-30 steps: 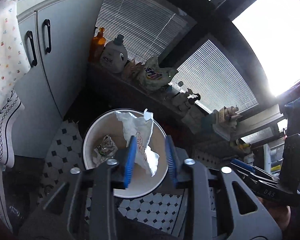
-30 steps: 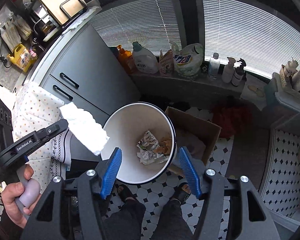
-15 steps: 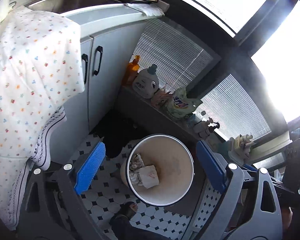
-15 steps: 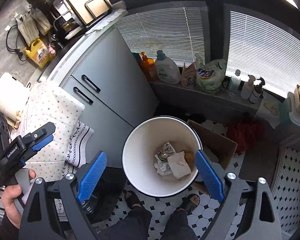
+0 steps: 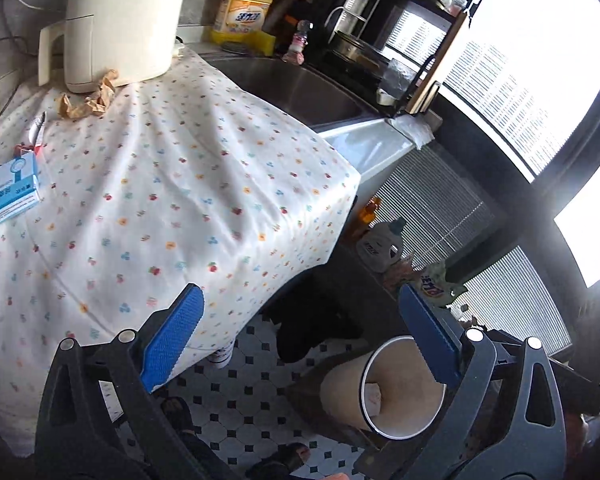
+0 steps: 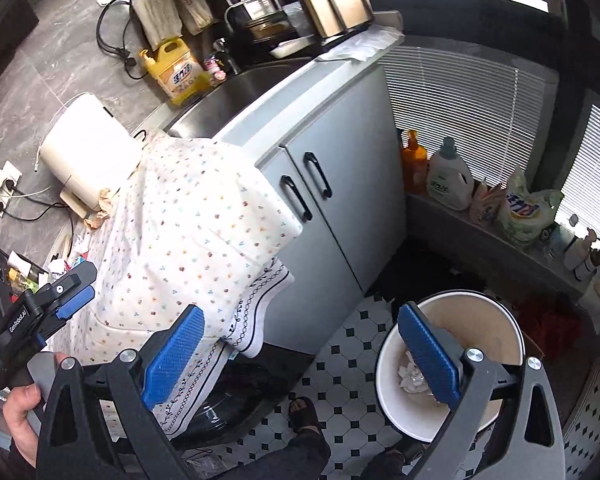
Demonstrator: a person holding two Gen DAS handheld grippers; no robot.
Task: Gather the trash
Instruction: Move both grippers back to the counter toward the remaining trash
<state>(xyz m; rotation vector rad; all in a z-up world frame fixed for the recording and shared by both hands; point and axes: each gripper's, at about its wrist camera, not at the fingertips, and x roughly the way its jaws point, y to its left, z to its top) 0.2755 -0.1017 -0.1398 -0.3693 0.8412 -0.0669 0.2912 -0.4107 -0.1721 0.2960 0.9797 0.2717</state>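
The white trash bin [image 6: 480, 328] stands on the tiled floor at the lower right, with crumpled paper [image 6: 410, 374] inside; in the left wrist view the bin [image 5: 416, 400] sits behind my right finger. My left gripper [image 5: 300, 296] hangs over the corner of the flowered tablecloth [image 5: 160, 200], its jaws opening wide with nothing between them. My right gripper [image 6: 300, 312] is likewise opening and holds nothing. On the cloth lie a crumpled brown paper [image 5: 86, 100], a blue-and-white box [image 5: 8, 196] and small wrappers [image 5: 32, 136]. The left gripper [image 6: 82, 286] shows at the far left.
A white appliance [image 5: 124, 20] stands at the back of the cloth beside the steel sink [image 5: 292, 88]. Grey cabinet doors [image 6: 340, 184] face the bin. Detergent bottles [image 6: 448, 180] line the window ledge. A person's sandalled foot [image 6: 304, 412] is on the floor.
The left gripper let go of the white paper, which now lies in the bin. Both grippers opened wide and swung up and away from the bin toward the covered table.
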